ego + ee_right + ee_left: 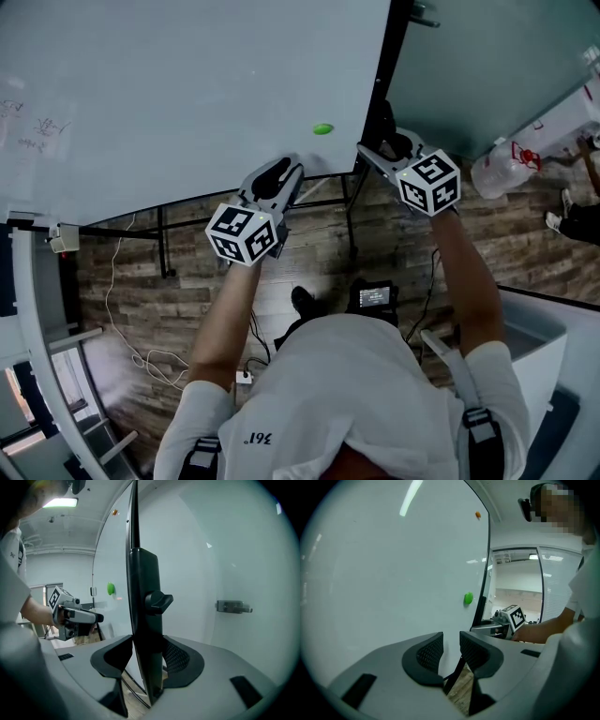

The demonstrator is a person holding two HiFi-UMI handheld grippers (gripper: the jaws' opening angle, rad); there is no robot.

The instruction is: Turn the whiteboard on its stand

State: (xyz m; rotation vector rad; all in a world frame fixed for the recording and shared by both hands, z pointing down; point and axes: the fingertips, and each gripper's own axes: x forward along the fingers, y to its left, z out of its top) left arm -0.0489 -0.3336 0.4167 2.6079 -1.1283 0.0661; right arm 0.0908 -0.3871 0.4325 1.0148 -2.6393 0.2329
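The big whiteboard [187, 94] hangs tilted over the wood floor, with a green magnet [322, 128] near its lower right corner. A black stand post [384, 84] runs along its right edge. My right gripper [380, 152] is shut on that post [143, 597], just below the black knob [159, 601]; both pads touch the post. My left gripper [281, 174] is at the board's lower edge, left of the magnet. Its jaws [451, 644] stand a narrow gap apart, with the board surface [393, 564] beyond them and nothing between the pads.
Black stand legs [164, 244] and a white cable [141, 347] lie on the floor under the board. A water jug [502, 169] stands at the right, a white bin [553, 347] nearer. A grey-green wall with a metal fitting [233, 606] is right of the post.
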